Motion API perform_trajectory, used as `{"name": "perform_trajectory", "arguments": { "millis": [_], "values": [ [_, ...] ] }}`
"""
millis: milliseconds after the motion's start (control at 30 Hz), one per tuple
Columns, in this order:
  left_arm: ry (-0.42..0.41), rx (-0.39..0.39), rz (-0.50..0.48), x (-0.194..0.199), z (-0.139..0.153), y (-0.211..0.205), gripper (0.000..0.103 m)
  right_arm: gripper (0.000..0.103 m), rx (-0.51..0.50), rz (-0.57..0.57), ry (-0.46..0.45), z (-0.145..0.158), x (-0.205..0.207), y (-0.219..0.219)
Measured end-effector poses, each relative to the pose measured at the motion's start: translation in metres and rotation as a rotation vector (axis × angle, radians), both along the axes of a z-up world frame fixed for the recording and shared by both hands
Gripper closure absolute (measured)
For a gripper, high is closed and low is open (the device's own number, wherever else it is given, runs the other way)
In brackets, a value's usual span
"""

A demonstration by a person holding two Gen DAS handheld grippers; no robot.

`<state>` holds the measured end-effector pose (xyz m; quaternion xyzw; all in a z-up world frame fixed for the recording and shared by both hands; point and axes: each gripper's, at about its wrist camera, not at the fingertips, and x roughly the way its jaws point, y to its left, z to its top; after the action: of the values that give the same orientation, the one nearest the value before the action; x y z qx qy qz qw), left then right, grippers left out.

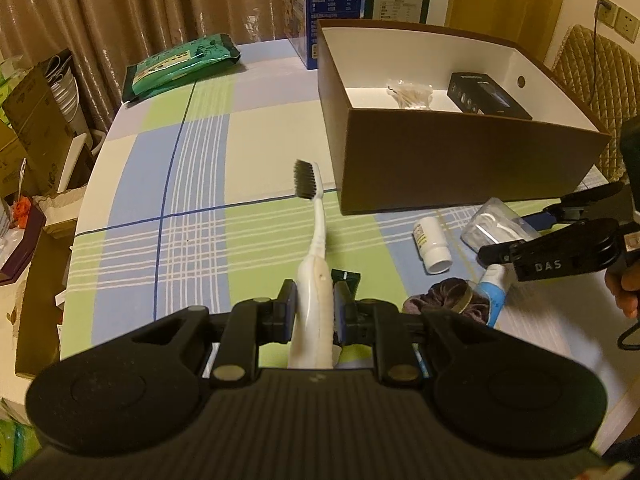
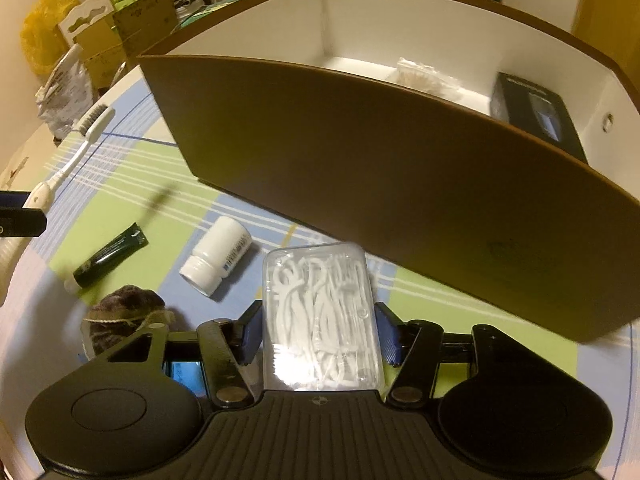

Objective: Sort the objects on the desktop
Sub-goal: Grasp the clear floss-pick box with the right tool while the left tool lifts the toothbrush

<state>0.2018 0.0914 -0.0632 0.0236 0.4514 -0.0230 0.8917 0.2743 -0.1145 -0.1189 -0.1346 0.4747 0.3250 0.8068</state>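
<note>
The left tool is clenched on the handle of a white toothbrush, whose dark bristles point toward the brown box on the counter. The right tool has a clear case of floss picks between its pads; I cannot tell if they press on it. A white bottle lies beside the case.

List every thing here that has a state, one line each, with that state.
Toothbrush: gripped by left gripper, bristles forward.
Floss case: lid shut, between right gripper pads.
Box: open-topped, partly filled.
Bottle: capped, lying down.
Dark tube: capped, lying flat.
</note>
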Motion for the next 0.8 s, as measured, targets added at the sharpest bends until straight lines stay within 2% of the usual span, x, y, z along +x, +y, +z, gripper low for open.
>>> {"name": "perform_trajectory", "arguments": {
  "millis": [433,800],
  "values": [
    [-0.045,-0.024,-0.022,-0.005,0.020,-0.008,0.087,0.049,0.070,-0.096,0.017,0.041,-0.015,-0.050],
    [-0.104,-0.085,-0.061,0.008,0.052,-0.027,0.087,0.049,0.142,-0.121,-0.034,0.091,-0.022,-0.064]
  ]
}}
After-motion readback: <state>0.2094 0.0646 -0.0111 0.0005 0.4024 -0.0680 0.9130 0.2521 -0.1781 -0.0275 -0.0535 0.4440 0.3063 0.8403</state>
